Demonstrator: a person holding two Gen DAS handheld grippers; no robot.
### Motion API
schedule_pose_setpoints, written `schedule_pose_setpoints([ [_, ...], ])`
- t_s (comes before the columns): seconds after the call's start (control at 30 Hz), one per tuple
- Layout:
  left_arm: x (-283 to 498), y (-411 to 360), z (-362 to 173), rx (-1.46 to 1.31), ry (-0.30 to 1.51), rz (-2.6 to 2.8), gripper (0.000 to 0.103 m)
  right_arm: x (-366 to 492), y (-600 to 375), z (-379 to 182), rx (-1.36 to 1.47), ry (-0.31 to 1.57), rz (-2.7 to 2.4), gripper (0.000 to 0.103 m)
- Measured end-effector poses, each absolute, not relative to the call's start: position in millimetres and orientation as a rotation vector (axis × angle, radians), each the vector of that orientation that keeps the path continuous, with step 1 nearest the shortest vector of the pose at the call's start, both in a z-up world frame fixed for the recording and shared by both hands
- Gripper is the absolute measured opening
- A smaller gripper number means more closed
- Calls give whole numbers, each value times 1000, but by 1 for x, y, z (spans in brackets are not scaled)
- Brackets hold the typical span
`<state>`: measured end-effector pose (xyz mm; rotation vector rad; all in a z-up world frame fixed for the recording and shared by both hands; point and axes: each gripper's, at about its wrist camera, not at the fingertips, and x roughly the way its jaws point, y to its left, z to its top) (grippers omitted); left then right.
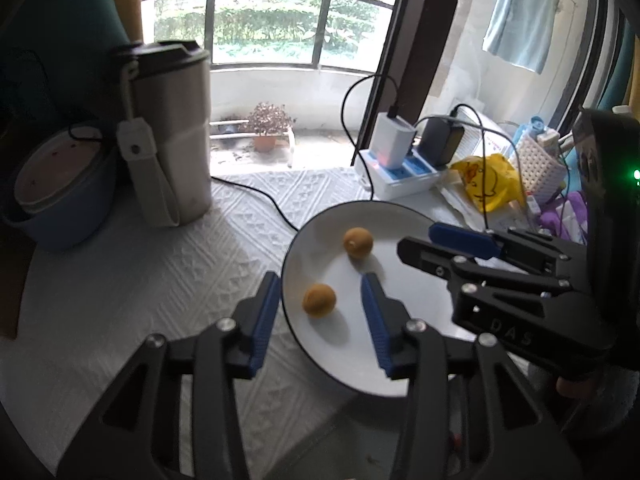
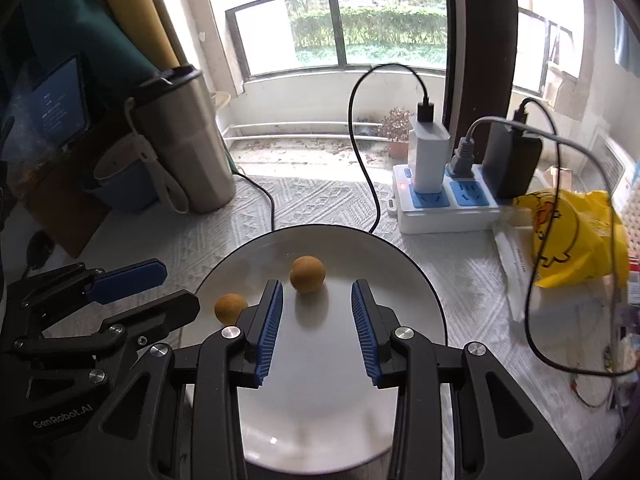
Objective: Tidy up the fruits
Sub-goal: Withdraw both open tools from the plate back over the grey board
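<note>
Left tool [image 1: 320,312]: fingers spread wide, holding nothing, hovering over the near-left rim of the plate [image 1: 408,352], with the nearer fruit [image 1: 319,299] lying between its blue pads.
Right tool [image 2: 316,320]: also spread wide and empty, over the plate's middle; the farther fruit [image 2: 307,274] sits just beyond its fingertips.
Fruits: two small round brown ones, both resting on the white plate, apart from each other.
Plate: on the white patterned cloth [image 1: 160,280] covering the counter.
Behind: steel tumbler [image 1: 172,128], power strip [image 2: 448,204], yellow bag [image 2: 576,240].
</note>
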<state>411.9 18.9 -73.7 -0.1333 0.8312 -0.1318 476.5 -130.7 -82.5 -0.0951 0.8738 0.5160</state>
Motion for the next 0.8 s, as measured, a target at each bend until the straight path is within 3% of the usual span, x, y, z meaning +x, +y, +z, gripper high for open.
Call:
schedule_pose_setpoints([
  [0.57,334,15,-37,-157,745,-144,49,403,-151,-38,-92,805,513,38],
  [0.73,311,12,-30,-165,728,-156,73,381,-158,-30,-99,785,515,38],
  [0.8,302,11,-29,-168,723,-157,75,373,-160,-28,-102,778,517,38],
])
